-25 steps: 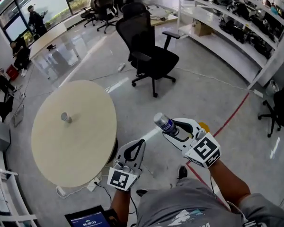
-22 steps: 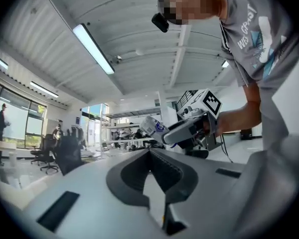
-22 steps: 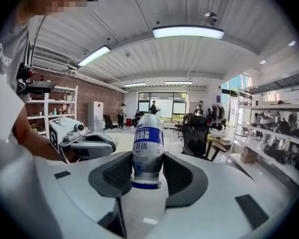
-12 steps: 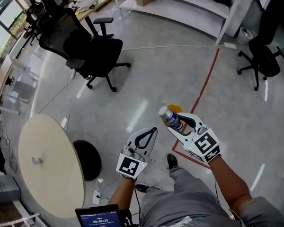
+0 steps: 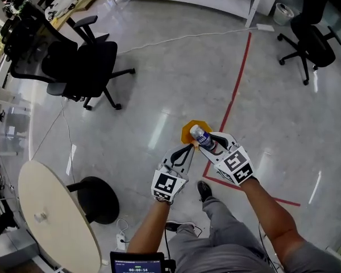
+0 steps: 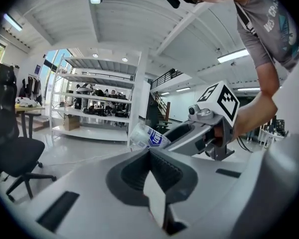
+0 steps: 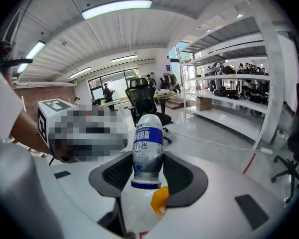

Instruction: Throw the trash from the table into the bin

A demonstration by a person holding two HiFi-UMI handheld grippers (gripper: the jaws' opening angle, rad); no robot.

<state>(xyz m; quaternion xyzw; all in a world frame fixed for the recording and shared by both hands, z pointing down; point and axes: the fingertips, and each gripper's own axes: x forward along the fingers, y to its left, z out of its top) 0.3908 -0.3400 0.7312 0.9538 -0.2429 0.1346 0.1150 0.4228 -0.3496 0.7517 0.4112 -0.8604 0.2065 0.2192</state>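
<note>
My right gripper (image 5: 207,143) is shut on a clear plastic bottle (image 5: 201,136) with a blue and white label. The bottle stands upright between the pads in the right gripper view (image 7: 148,151). An orange bin (image 5: 187,131) sits on the grey floor right under the bottle and both gripper tips, and the grippers hide most of it. Just left of the bottle, my left gripper (image 5: 188,148) is shut with nothing in it. In the left gripper view its jaws (image 6: 150,156) meet, with the bottle (image 6: 148,137) and the right gripper (image 6: 189,136) close ahead.
The round beige table (image 5: 62,232) lies at the lower left with a small object (image 5: 41,215) on it and a black round base (image 5: 96,198) beside it. Black office chairs stand at the upper left (image 5: 82,61) and upper right (image 5: 310,41). Red floor tape (image 5: 238,78) runs past the bin.
The view has swung away from the table. Both grippers have come down over the orange bin on the floor, and the right one has kept the bottle.
</note>
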